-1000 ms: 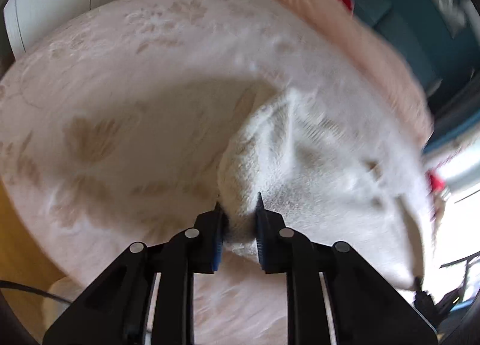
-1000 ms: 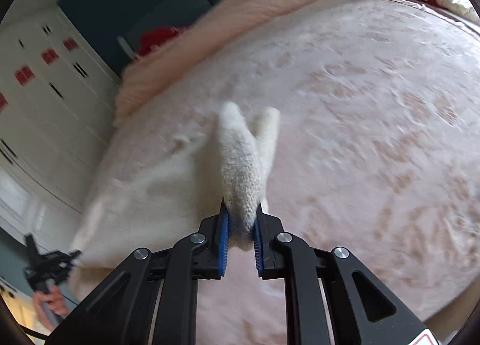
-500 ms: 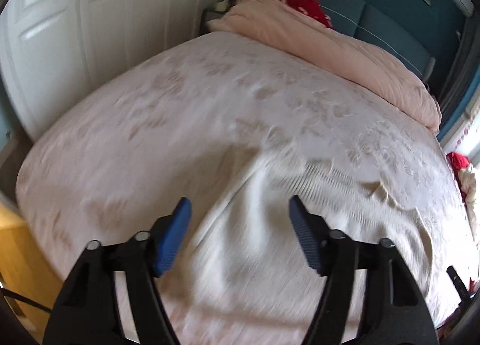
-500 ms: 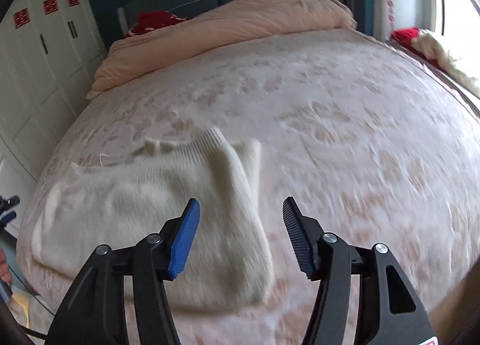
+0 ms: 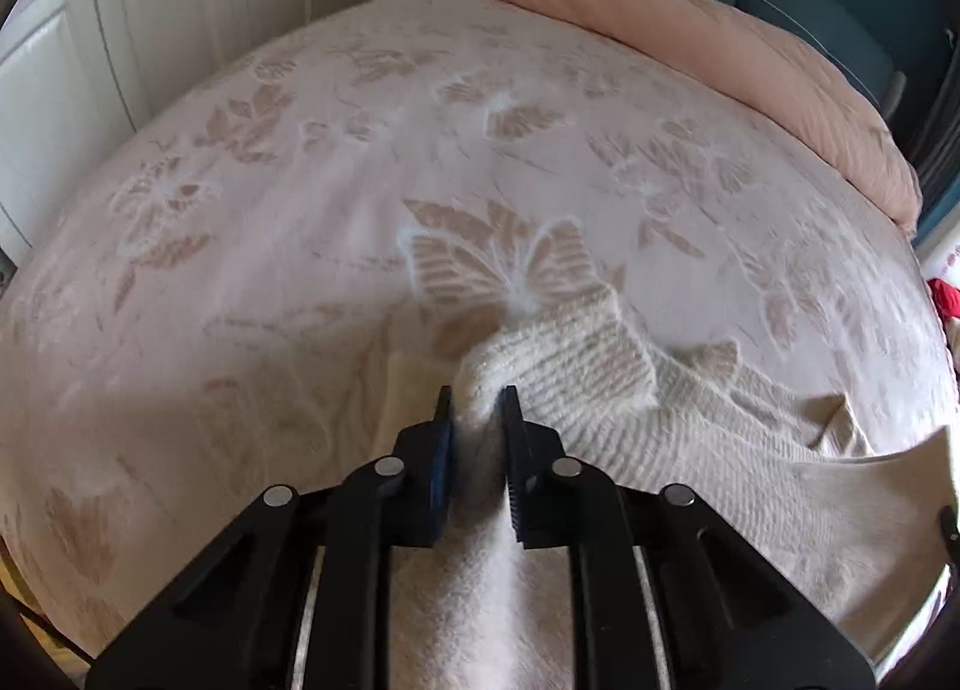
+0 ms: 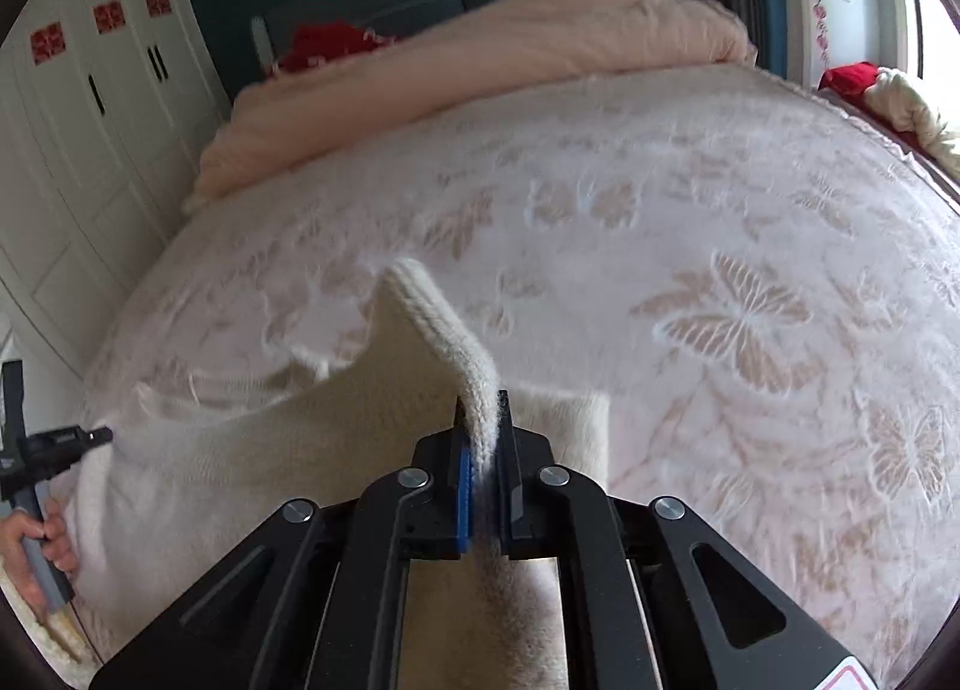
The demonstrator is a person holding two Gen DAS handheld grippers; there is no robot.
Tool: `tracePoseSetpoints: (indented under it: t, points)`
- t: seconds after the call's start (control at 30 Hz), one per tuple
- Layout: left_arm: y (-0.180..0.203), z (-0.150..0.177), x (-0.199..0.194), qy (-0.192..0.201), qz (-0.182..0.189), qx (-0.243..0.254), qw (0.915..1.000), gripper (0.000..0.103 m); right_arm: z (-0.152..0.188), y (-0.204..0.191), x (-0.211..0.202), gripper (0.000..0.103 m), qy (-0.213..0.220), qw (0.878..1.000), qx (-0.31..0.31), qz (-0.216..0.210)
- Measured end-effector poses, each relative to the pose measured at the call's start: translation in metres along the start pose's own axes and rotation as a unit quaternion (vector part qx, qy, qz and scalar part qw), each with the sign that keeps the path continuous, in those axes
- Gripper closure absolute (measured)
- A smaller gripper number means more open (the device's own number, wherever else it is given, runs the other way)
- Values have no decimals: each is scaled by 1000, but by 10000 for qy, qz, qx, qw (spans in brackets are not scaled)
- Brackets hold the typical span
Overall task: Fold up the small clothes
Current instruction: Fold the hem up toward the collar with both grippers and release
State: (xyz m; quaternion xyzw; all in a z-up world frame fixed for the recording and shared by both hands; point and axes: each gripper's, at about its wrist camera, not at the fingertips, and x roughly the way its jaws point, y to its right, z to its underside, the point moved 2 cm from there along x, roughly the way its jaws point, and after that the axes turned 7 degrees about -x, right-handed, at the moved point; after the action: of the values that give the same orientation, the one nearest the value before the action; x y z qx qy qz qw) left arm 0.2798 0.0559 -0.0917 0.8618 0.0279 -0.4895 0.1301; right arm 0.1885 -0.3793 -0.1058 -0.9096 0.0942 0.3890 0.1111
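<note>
Cream knit sweater [image 5: 606, 384] bunches between both closing grippers, left gripper [image 5: 476, 426] and right gripper [image 6: 482, 432], pads pinching it; a peach duvet [image 6: 480, 60] lies across the frame's top, and the sweater's lower edge is cut off.

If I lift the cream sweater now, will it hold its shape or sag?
Likely sags: the sweater is soft knit, already bunching between both closing tongs, left and right. Probably light. The fuzzy knit shouldn't slip, though it may drag on the bedspread.

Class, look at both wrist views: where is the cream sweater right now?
The sweater lies at the near edge of the bed, pinched by the closing left gripper and right gripper.
</note>
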Motion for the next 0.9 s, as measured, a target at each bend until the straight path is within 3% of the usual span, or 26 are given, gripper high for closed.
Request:
tracePoseSetpoints:
  t: [0.1,0.17,0.23,0.3,0.4,0.47,0.53,0.6,0.7,0.9]
  points:
    - [4,3,23,-134,-261,32,9996,89,22,12,47,95,-847,9964,37,83]
    - [6,3,12,-13,-255,36,9997,87,15,10,17,92,-420,9989,199,96]
    - [8,4,-10,109,-26,-60,9999,85,12,0,-15,84,-39,9997,149,195]
    - [9,10,-36,322,211,-44,9992,85,15,-19,-37,84,151,9998,-119,61]
    - [24,41,-64,418,415,303,9978,85,37,-65,-42,87,-33,9973,-711,-184]
    - [37,70,-64,317,326,622,9970,85,64,-97,-21,90,-432,9911,-1242,-210]
    - [45,94,-54,115,173,876,9959,85,84,-115,0,91,-826,9846,-1539,-5]
    - [44,112,-46,-65,37,894,9960,85,85,-128,-6,90,-733,9805,-1808,250]
    - [46,119,-53,96,-72,969,9952,85,76,-145,-25,90,-664,9823,-1748,-55]
    - [43,116,-51,-35,-80,788,9969,85,91,-171,-6,90,-1009,9732,-2064,63]
